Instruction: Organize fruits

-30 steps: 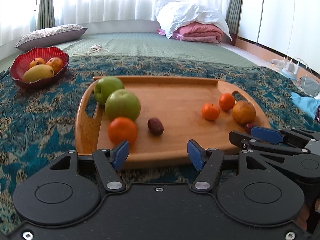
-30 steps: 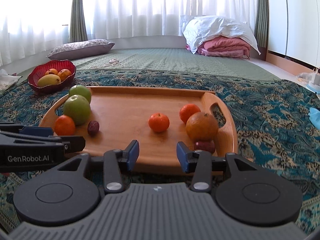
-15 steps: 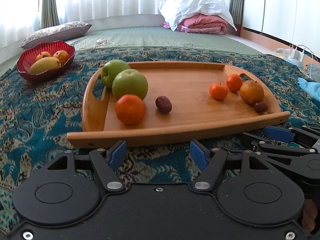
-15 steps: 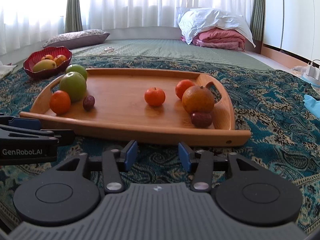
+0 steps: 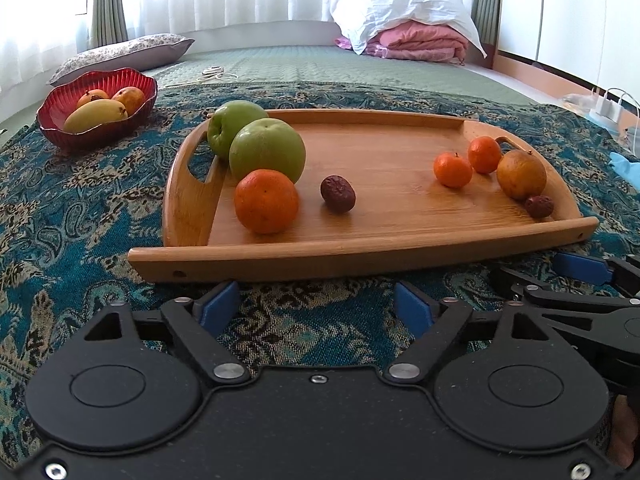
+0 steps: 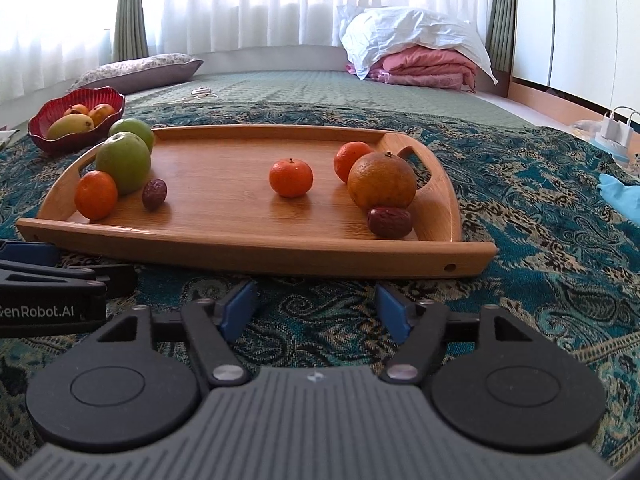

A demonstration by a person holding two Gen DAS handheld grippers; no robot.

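Observation:
A wooden tray [image 5: 360, 256] [image 6: 256, 250] lies on a patterned teal cloth. At its left stand two green apples [image 5: 267, 151] [image 6: 123, 162], an orange [image 5: 266, 201] [image 6: 96, 195] and a dark date [image 5: 338, 193] [image 6: 155, 194]. At its right are two small tangerines [image 5: 453, 170] [image 6: 291, 177], a dull orange [image 5: 521, 174] [image 6: 382, 181] and a second date [image 5: 539, 206] [image 6: 389, 222]. My left gripper [image 5: 318, 306] is open and empty just short of the tray's near edge. My right gripper [image 6: 318, 306] is open and empty beside it.
A red bowl [image 5: 96, 128] [image 6: 76, 136] with a mango and two orange fruits sits at the far left. A pillow [image 5: 124, 54], folded bedding [image 5: 412, 36] and a green mat lie behind. Chargers [image 5: 612, 108] and a blue cloth [image 6: 620, 198] lie at the right.
Both grippers have drawn back and dropped lower, from over the tray's near edge to the cloth in front of it. Both stay open. The fruits have not moved.

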